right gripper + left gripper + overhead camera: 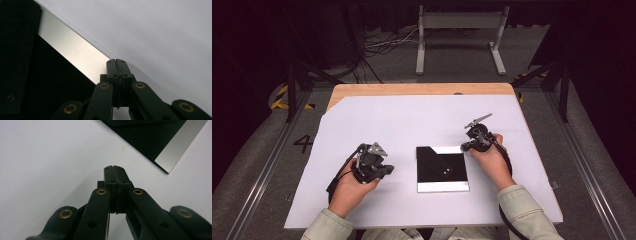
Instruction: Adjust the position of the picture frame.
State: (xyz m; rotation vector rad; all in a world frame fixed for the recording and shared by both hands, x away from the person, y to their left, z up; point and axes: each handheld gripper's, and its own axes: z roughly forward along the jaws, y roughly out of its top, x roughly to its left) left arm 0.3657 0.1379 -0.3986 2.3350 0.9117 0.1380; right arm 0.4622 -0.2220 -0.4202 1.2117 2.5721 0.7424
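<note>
Nearest the person, two pale-sleeved forearms entering from the table's near edge, one on either side of the flat black square box with silvery strips along its near and far edges (442, 169), taken here as the landmark. To the box's left and just short of touching it in the high view, left black two-jaw gripper (387, 170), held in the left hand (349, 187), jaws pointing toward the box's left side; in the left gripper view (114, 168) jaws pressed flat together with nothing between them, hovering over bare white sheet, the box's corner and one silvery strip (180, 145) lying ahead and to the right, apart from the tips. At the box's far right corner, right black two-jaw gripper (466, 146), held in the right hand (489, 160), tips right at that corner; in the right gripper view (116, 62) jaws likewise clamped together on nothing, tips sitting just at the outer edge of the box's silvery strip (72, 52), whether touching it or merely above it impossible to tell. Under the box and both grippers, large white sheet (412, 120) covering most of the light wooden tabletop (412, 89), a bare wooden band showing beyond the box. Farther still behind the box, grey floor with loose cables (382, 42) and a pale metal stand (459, 35).
</note>
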